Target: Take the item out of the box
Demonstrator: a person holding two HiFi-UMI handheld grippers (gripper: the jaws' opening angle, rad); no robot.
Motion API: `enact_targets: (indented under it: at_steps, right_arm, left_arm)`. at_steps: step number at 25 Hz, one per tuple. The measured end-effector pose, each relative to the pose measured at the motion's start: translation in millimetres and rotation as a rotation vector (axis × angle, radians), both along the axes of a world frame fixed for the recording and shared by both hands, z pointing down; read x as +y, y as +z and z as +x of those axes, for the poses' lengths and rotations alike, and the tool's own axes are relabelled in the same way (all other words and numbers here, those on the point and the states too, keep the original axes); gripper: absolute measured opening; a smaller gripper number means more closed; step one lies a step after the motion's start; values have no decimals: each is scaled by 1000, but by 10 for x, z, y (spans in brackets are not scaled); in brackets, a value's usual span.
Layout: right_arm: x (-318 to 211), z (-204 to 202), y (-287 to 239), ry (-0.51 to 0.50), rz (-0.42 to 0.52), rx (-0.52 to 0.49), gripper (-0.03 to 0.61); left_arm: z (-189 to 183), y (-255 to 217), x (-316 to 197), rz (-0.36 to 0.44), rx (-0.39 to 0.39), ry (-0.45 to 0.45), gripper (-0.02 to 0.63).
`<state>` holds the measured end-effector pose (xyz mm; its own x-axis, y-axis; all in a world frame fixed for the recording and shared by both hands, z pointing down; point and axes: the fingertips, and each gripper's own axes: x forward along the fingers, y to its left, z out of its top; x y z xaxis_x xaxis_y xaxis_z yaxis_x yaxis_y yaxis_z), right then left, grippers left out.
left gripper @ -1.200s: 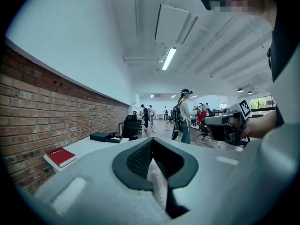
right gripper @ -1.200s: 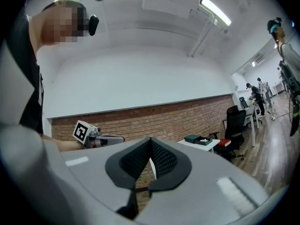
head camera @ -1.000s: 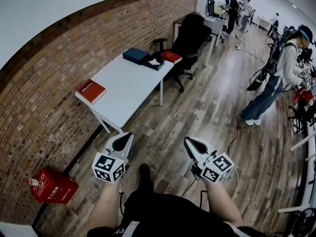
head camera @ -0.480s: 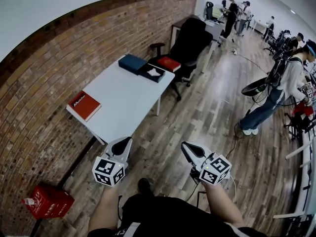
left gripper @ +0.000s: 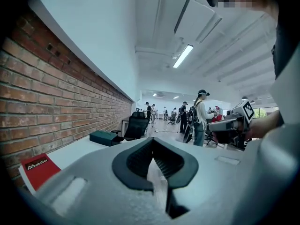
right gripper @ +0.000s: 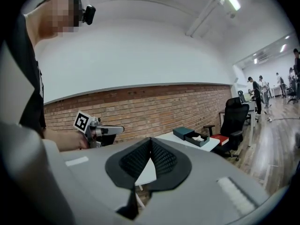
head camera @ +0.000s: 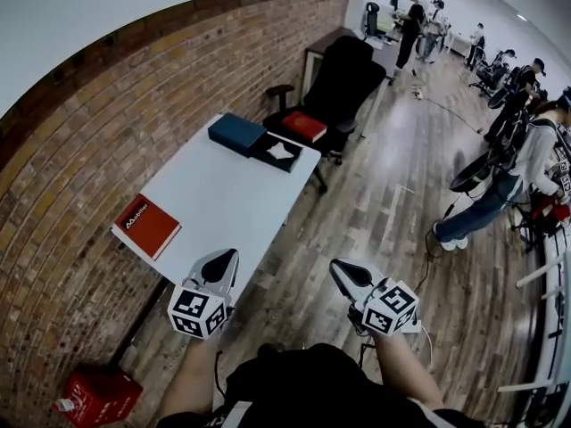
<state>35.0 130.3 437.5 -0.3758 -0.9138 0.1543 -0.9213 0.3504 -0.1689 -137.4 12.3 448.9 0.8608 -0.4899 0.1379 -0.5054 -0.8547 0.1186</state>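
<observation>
A long red brick wall (head camera: 80, 150) ran down the left side, with a plain white wall (head camera: 134, 7) above it. The floor (head camera: 384, 212) was brown wood. A white table (head camera: 214, 212) stood beside the bricks, and a black chair (head camera: 343, 74) sat at its far end. A long light (left gripper: 183, 55) shone on the ceiling. People (head camera: 412, 12) stood far off.

head: high, steeply down | gripper views: low, level, forward | shared: distant table (head camera: 223, 194), box (head camera: 275, 152)

White item (head camera: 282, 151) inside open box (head camera: 265, 155)
</observation>
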Motion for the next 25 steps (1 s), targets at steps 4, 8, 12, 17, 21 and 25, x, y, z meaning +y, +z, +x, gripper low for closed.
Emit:
enact_targets:
  at_steps: [4, 8, 12, 17, 21, 25]
  right_arm:
    - [-230, 165, 225, 6, -45, -16, 0]
    - [-581, 415, 403, 18, -74, -48, 0]
    - [-1062, 720, 581, -11, -96, -74, 0]
    - [-1884, 1252, 647, -89, -103, -66, 0]
    - [-2473, 1763, 771, -160, -149, -30, 0]
    - [-2889, 2214, 886, -208, -199, -29, 0]
  left_arm:
    - [201, 9, -243, 5, -21, 36, 6]
    - [451, 144, -557, -20, -58, 53, 6]
    - [789, 273, -930, -38, -88, 47, 6]
    - [1448, 368, -1637, -63, -112, 1, 6]
    - [2136, 454, -2134, -96, -138, -10, 6]
    - [2691, 494, -2569, -126, -148, -33, 6]
